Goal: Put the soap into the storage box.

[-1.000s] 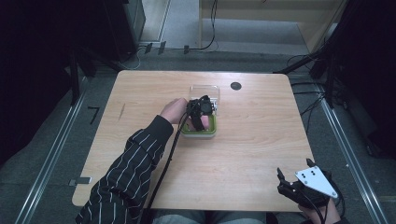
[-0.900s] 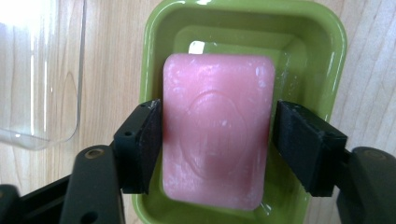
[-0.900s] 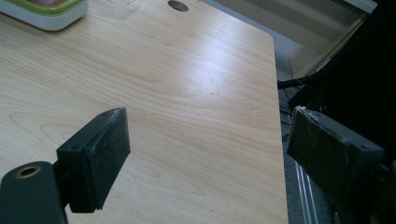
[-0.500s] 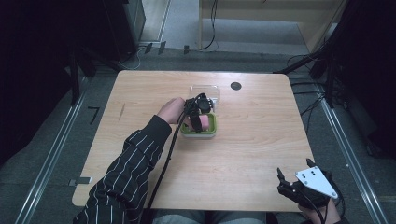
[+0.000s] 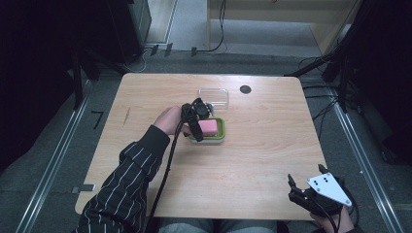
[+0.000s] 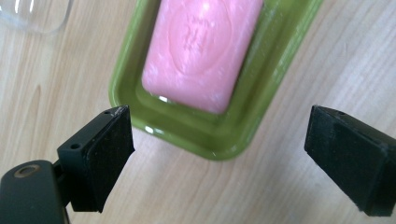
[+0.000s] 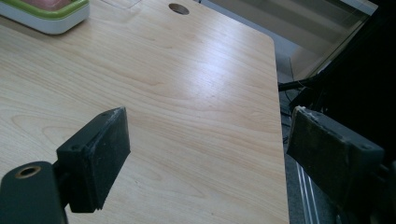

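Left claw [image 6: 219, 158] spread wide, pink soap [image 6: 203, 51] just beyond

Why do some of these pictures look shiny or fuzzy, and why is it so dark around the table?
High view: the table is lit, the surrounding floor and racks fall into darkness. Left gripper view: small glare spots on the green dish beneath the pink soap; the near black pads look soft. Right gripper view: a broad pale sheen across the wood, with dim background at right.
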Motion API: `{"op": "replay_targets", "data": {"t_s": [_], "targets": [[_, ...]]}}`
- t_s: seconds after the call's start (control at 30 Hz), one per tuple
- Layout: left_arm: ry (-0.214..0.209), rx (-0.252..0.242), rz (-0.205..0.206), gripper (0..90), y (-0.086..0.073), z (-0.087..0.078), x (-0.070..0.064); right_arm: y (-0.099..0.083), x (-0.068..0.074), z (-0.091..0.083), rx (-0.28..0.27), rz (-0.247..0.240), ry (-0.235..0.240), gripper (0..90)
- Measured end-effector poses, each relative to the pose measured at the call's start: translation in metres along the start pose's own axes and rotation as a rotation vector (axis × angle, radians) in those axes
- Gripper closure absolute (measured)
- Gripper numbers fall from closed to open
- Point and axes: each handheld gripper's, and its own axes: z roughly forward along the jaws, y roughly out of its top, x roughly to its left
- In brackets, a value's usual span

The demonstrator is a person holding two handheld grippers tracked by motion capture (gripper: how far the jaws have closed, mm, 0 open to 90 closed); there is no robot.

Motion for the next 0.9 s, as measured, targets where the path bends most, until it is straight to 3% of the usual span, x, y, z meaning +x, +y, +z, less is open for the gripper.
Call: {"op": "replay_targets", "data": {"t_s": [0.5, 0.9], "targets": [[0.015, 0.005, -0.061, 9.1, -0.024, -0.007, -0.015, -0.002, -0.001, -0.002, 0.002, 0.008, -0.005, 13.9], [0.019, 0.005, -0.122, 9.1, -0.057, -0.010, -0.029, -0.002, -0.001, -0.004, -0.001, 0.008, -0.008, 13.9]]}}
